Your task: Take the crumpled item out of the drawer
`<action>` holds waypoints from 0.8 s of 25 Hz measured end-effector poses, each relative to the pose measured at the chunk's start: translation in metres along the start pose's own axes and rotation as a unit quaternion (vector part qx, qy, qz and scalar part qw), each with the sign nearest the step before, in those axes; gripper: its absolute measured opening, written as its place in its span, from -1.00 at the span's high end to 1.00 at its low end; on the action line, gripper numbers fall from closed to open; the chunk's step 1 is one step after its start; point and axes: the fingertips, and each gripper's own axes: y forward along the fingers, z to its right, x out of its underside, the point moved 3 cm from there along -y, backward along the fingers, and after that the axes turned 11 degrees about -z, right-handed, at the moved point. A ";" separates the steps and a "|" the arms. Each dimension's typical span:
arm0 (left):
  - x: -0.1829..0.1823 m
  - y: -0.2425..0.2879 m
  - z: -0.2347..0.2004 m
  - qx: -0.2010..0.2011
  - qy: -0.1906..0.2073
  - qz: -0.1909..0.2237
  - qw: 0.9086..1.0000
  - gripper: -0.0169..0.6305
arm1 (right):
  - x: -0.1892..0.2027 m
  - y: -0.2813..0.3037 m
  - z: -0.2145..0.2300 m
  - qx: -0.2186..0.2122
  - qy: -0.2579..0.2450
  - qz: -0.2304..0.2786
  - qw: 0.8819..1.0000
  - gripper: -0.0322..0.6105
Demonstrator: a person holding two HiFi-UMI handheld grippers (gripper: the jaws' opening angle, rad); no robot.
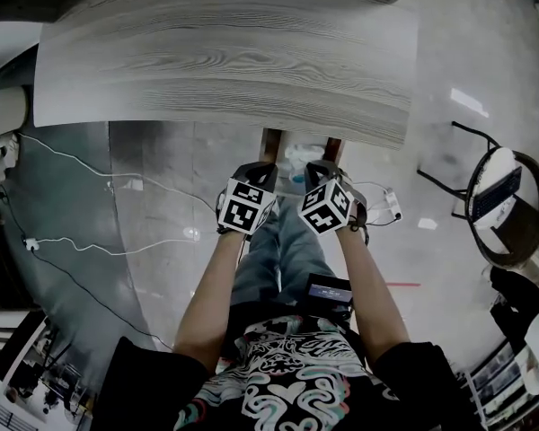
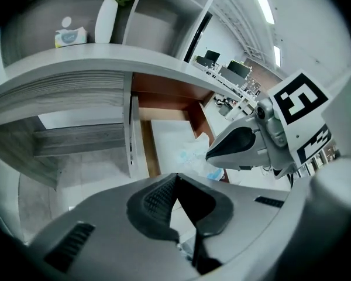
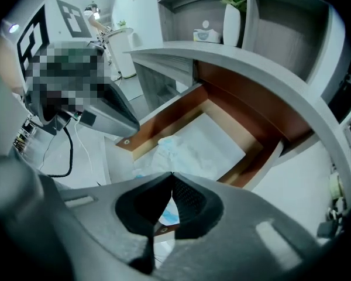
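Observation:
The drawer stands pulled out under the grey desk top. Its brown side walls and white floor show in both gripper views. The crumpled item, white and light blue, lies near the drawer's front end and is partly visible in the head view. My left gripper is shut with nothing in it and hangs just in front of the drawer. My right gripper is shut and empty too, beside the left one and a little above the item.
A white vase with flowers and a tissue box stand on the desk by the shelf unit. White cables trail over the floor at the left. A black-framed chair stands at the right.

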 end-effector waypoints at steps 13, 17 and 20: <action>-0.022 -0.033 0.004 0.028 -0.055 0.071 0.996 0.94 | -0.012 -0.035 -0.001 0.025 0.017 0.038 0.999 0.87; -0.025 -0.046 0.007 0.027 -0.055 0.084 0.995 0.94 | -0.015 -0.049 -0.003 0.032 0.020 0.051 0.998 0.87; -0.030 -0.057 0.008 0.032 -0.059 0.103 0.992 0.94 | -0.019 -0.060 -0.002 0.037 0.030 0.063 0.997 0.87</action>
